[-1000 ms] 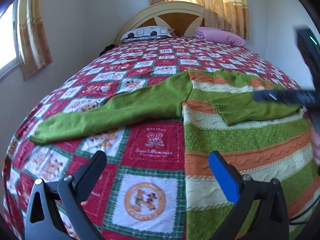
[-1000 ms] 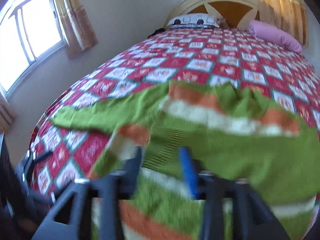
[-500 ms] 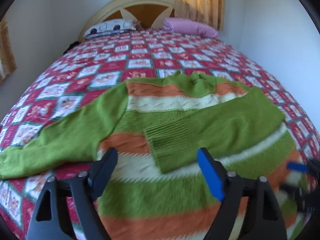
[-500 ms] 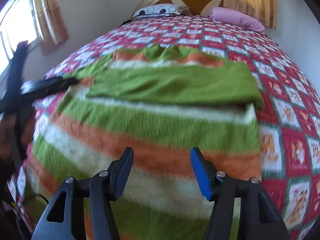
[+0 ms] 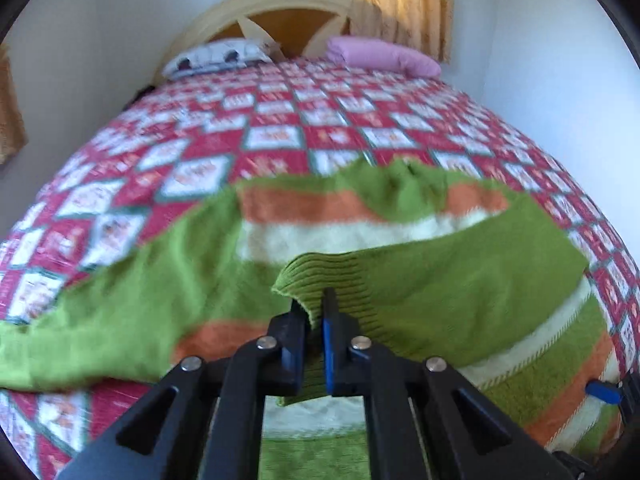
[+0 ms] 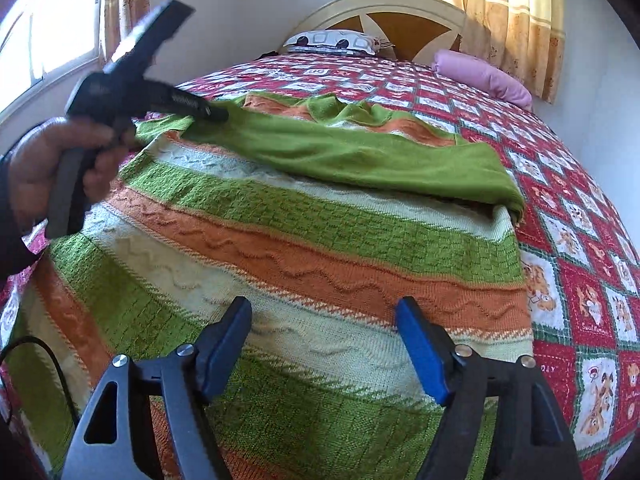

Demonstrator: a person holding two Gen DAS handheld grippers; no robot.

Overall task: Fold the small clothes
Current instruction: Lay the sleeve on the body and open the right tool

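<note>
Sweater (image 6: pixel 304 240) spread flat across the near half of the bed (image 6: pixel 580 264), striped in green, orange and cream, hem toward the cameras and neck toward the far headboard (image 6: pixel 384 16). One green sleeve (image 6: pixel 360 152) lies folded across the chest, running from the right shoulder over to the left side. And the left gripper (image 5: pixel 316 312) is right on it: jaws pressed together on the ribbed cuff (image 5: pixel 320 276) of that sleeve, the knit bunched up between the black pad and the blue one. From the right wrist view the same gripper (image 6: pixel 208 114) shows at the far left, held in a person's hand (image 6: pixel 48 160), its tip buried at the sleeve's end over the sweater's upper left part.

Other sleeve (image 5: pixel 100 312) stretches out to the left, flat on the red patchwork quilt (image 5: pixel 280 136), well away from either tool.

Right gripper (image 6: pixel 324 344) hovers over the near, lower body of the sweater, toward its right edge. Jaws are opening, fingers (image 6: pixel 420 344) spread wide, nothing between them but the cream and green bands below; I can't tell whether the tips touch the knit.

Far end: a printed pillow (image 6: pixel 332 42) and a pink pillow (image 6: pixel 484 76) by the headboard.
</note>
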